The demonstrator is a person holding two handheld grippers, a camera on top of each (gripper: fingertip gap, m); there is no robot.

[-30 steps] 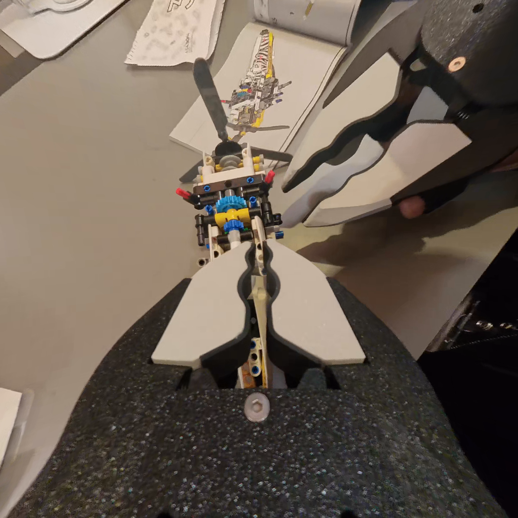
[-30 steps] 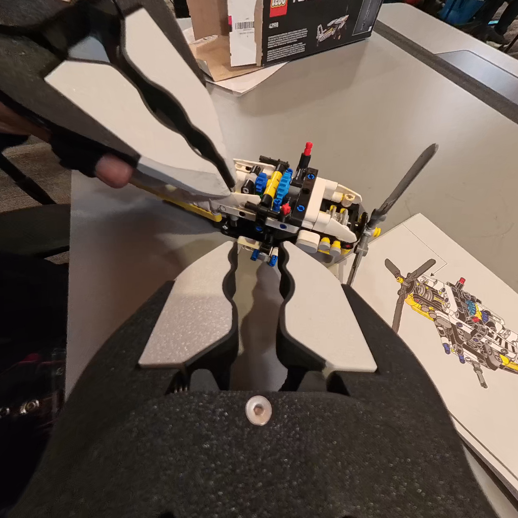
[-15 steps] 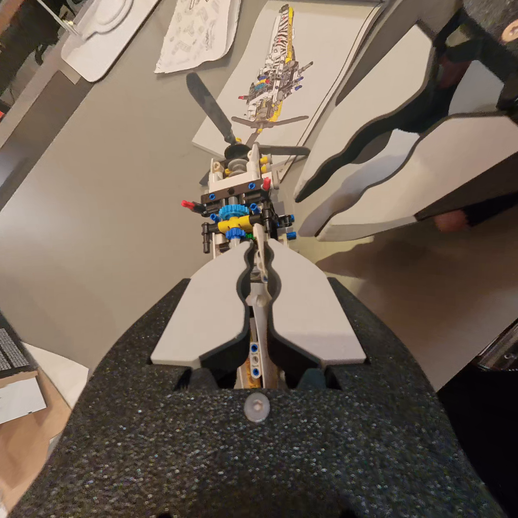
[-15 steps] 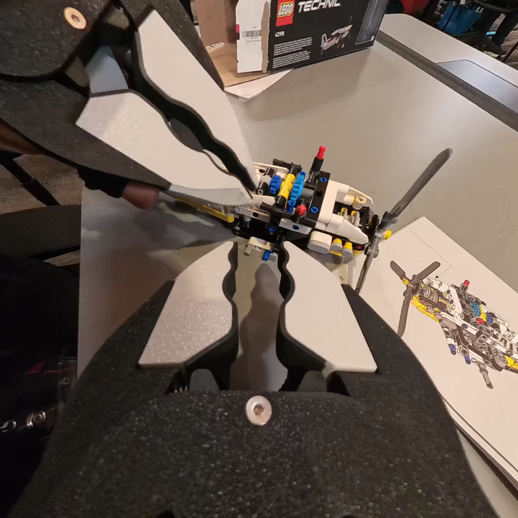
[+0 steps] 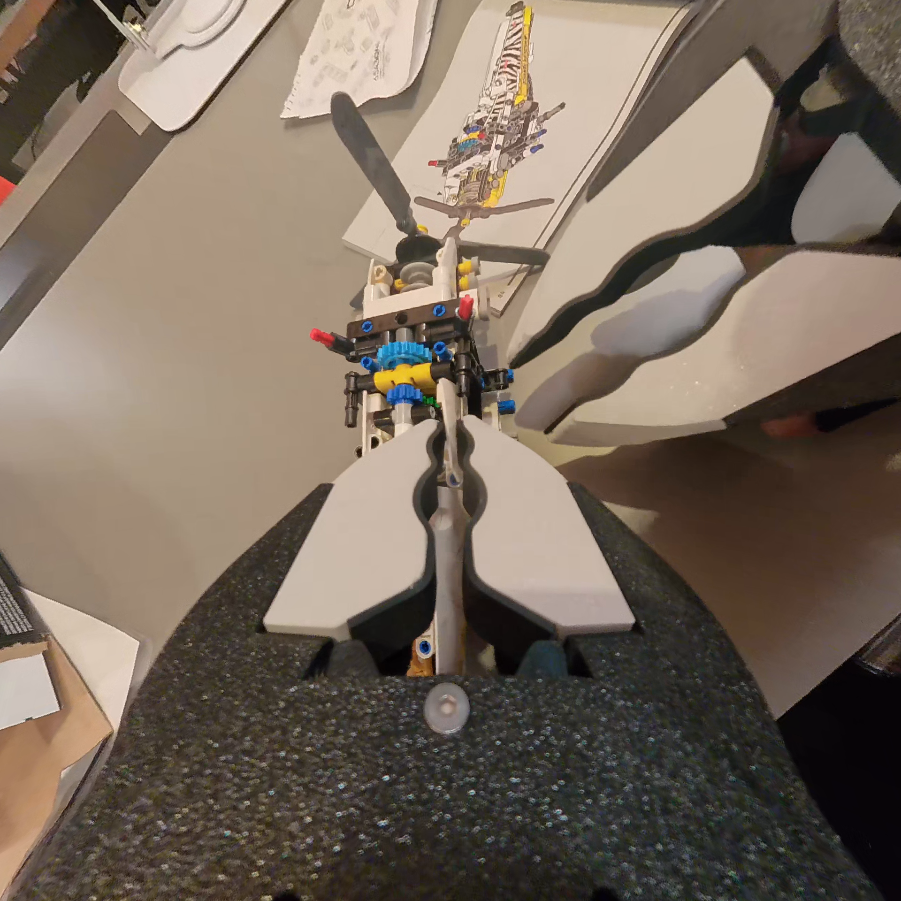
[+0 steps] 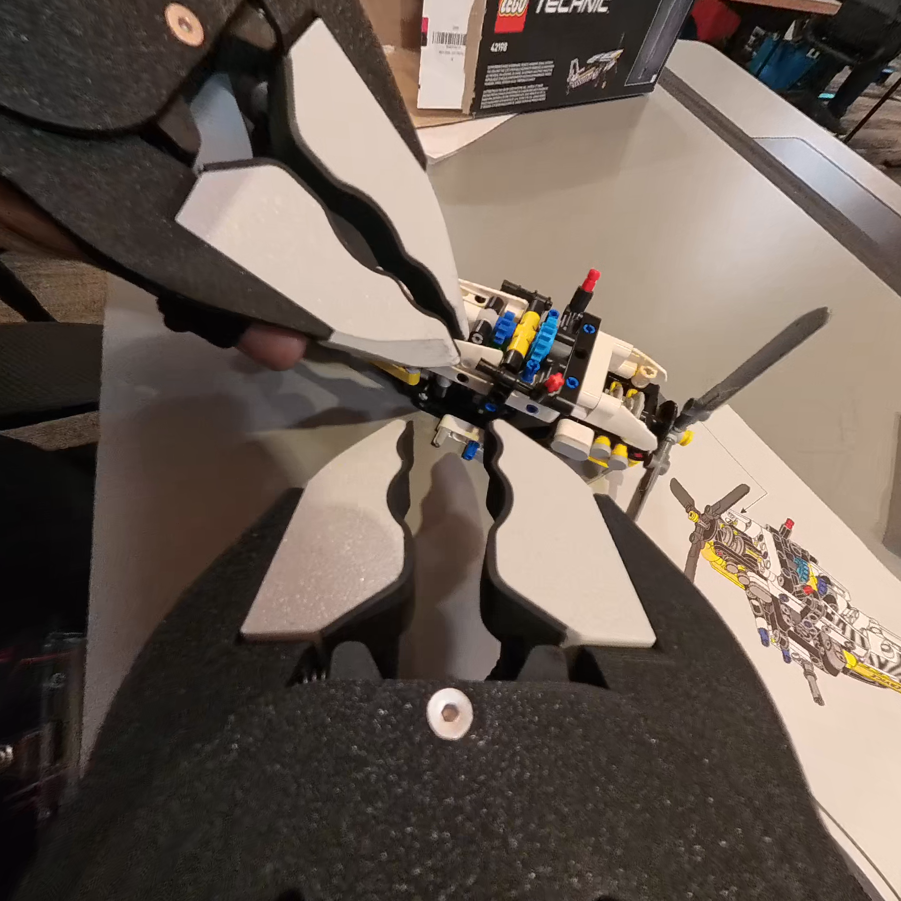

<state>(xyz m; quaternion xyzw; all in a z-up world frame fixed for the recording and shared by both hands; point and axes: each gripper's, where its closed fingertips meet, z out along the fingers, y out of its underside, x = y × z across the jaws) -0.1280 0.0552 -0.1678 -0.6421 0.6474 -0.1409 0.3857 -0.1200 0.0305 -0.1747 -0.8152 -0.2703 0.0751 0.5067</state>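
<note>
Left wrist view: left claw [image 5: 449, 429] clamped nearly shut on white tail beam of brick-built model plane [image 5: 414, 341], held above grey tabletop [image 5: 170, 317], propeller [image 5: 370, 161] pointing away. Right claw [image 6: 451, 429] partly open just beneath fuselage, small white-and-blue piece [image 6: 458, 436] between fingertips, contact unclear. Instruction booklet [image 6: 790, 585] alongside.

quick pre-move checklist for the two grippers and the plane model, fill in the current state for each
1. Left gripper clamped on the plane model: ok, fingers pinch its white tail beam.
2. Right gripper free of the model: ok, jaws apart, pads not pressing the small white part between the tips.
3. Propeller clear of both grippers: ok.
4. Model lifted off the table: cannot tell.
5. Instruction booklet open and in view: ok.
</note>
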